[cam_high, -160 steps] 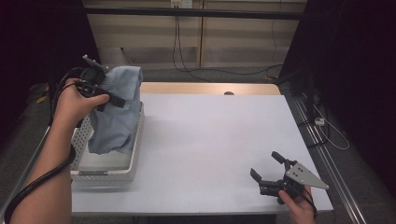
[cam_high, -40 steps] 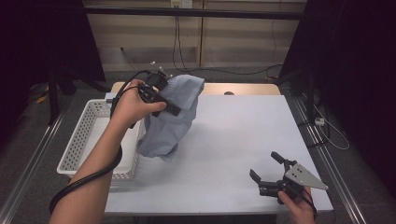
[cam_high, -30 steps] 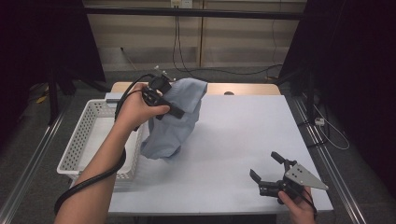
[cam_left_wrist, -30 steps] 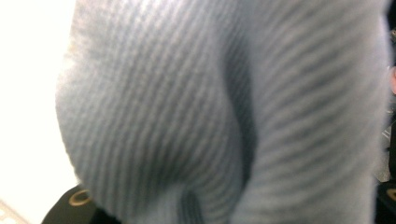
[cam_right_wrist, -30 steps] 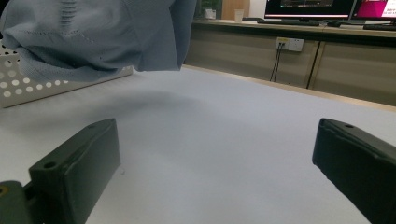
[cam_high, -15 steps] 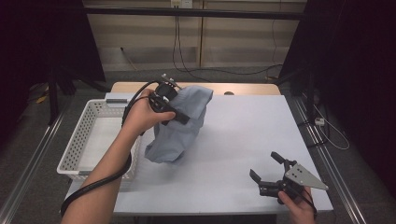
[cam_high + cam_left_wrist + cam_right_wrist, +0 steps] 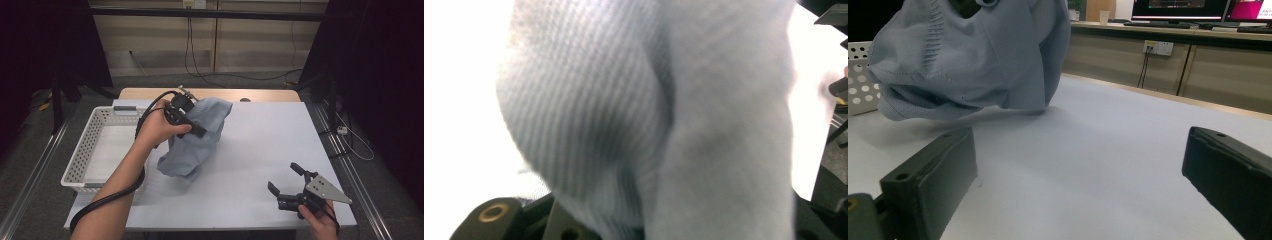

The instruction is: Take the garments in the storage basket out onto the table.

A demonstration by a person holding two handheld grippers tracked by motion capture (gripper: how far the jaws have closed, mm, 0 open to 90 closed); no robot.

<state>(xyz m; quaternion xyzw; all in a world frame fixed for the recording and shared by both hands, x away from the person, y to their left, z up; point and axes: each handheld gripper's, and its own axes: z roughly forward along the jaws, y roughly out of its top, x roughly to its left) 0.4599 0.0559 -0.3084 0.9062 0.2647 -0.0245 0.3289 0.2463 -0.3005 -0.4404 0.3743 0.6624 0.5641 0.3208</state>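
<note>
Your left hand-held gripper (image 7: 186,116) is above the middle of the bench (image 7: 260,150), at its far half, with a pale blue cloth (image 7: 197,140) caught between its jaws. The jaws have just been opening, yet the cloth hangs from them in a bunched drape, so the grip reads as clenched on the fabric. In the left gripper view the ribbed weave of the cloth (image 7: 649,125) sits right against the camera, with the jaw bases dark at the lower edge. The lower folds of the cloth reach the white bench top just to the right of the white basket (image 7: 87,150); the upper part is lifted clear. The basket stands at the left edge of the bench, and the cloth is outside it. Your left forearm crosses in front of the basket's near right corner, with the black cable trailing beneath it. Your right hand-held gripper (image 7: 290,185) is at the near right corner of the bench, well apart from the cloth, jaws released and spread with nothing between them. In the right gripper view its two black jaws frame bare bench surface, with the cloth (image 7: 973,60) hanging farther off and the perforated basket wall (image 7: 860,80) at the left edge.
</note>
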